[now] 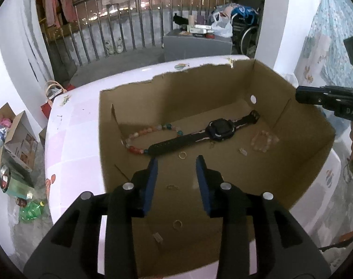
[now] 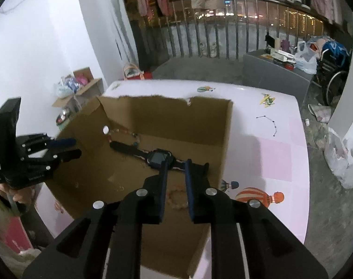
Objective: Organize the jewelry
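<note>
An open cardboard box (image 1: 171, 93) stands on a pink table (image 1: 78, 121). On its floor lie a black watch (image 1: 220, 129), a colourful bead necklace (image 1: 139, 137), a pale bead bracelet (image 1: 263, 140), small rings (image 1: 182, 155) and small clips (image 1: 243, 151). My left gripper (image 1: 177, 162) is open and empty above the near part of the box. My right gripper (image 2: 176, 164) is open and empty over the box, above the pale bracelet (image 2: 176, 198) and near the watch (image 2: 159, 158). The right gripper also shows in the left wrist view (image 1: 325, 97) at the box's right wall.
The box's walls (image 2: 167, 118) rise around the jewelry. The pink table (image 2: 276, 153) extends to the right with stickers on it. Beyond are a balcony railing (image 1: 129, 28), a grey cabinet (image 1: 197, 46), a wheelchair (image 2: 332, 76) and floor clutter (image 1: 15, 144).
</note>
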The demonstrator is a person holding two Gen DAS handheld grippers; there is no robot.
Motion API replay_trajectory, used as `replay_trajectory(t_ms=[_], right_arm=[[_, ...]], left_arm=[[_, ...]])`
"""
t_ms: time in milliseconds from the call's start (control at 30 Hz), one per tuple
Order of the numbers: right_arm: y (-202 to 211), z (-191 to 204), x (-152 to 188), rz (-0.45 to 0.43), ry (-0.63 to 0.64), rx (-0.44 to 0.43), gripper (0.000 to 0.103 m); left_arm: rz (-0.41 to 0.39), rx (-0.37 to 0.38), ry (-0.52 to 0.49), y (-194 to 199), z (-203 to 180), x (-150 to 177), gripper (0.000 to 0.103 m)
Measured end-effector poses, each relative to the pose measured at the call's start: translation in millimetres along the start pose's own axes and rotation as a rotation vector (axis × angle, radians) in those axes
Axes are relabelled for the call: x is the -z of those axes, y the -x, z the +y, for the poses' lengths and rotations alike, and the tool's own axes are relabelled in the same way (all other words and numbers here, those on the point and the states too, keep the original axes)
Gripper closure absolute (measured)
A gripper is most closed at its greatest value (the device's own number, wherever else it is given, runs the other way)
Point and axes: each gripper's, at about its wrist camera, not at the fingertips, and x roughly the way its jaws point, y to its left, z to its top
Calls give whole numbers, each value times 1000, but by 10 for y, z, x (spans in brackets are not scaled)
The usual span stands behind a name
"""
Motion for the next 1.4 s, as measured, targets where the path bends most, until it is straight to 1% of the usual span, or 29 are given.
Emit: replay_trajectory(t_ms=[133, 233, 267, 400, 467, 533, 600, 733, 800, 867, 967, 1033, 1100, 1300, 1400], right_arm=[[232, -107, 24, -55, -56, 7, 80], [388, -191, 73, -82, -104, 15, 70], [417, -209, 90, -86, -119, 14, 67], [460, -261, 228, -76, -175, 17, 60], [419, -300, 308, -57, -214, 9, 59], [319, -358, 400, -24, -276, -5, 58], [199, -398, 465, 18, -325, -18, 58], [-44, -456, 578, 104, -402, -61, 58], [-114, -454, 593, 133, -410, -79, 58], [-147, -435, 590, 141, -413, -93, 57], [-179, -346, 544, 157, -371, -69, 54], [-184, -306, 530, 168, -352, -51, 54], [-186, -334, 519, 179, -364, -52, 54], [-135, -317, 507, 192, -372, -38, 54], [-79, -317, 536, 197, -397, -55, 54]], left_arm=[[-44, -6, 32, 161, 42, 17, 61], [-79, -12, 60, 325, 95, 34, 57], [-93, -13, 72, 391, 116, 47, 56], [-127, -15, 126, 581, 215, 106, 46], [-125, -10, 174, 624, 299, 159, 37], [-98, -6, 239, 592, 395, 224, 34], [-52, 2, 296, 513, 469, 293, 30], [23, 41, 356, 322, 505, 426, 30], [73, 84, 398, 210, 517, 476, 30], [86, 138, 431, 137, 496, 510, 30], [96, 188, 473, 70, 474, 544, 29], [97, 164, 477, 59, 429, 535, 29], [97, 139, 466, 58, 373, 525, 29], [94, 127, 466, 91, 337, 503, 29], [86, 123, 471, 133, 367, 511, 29]])
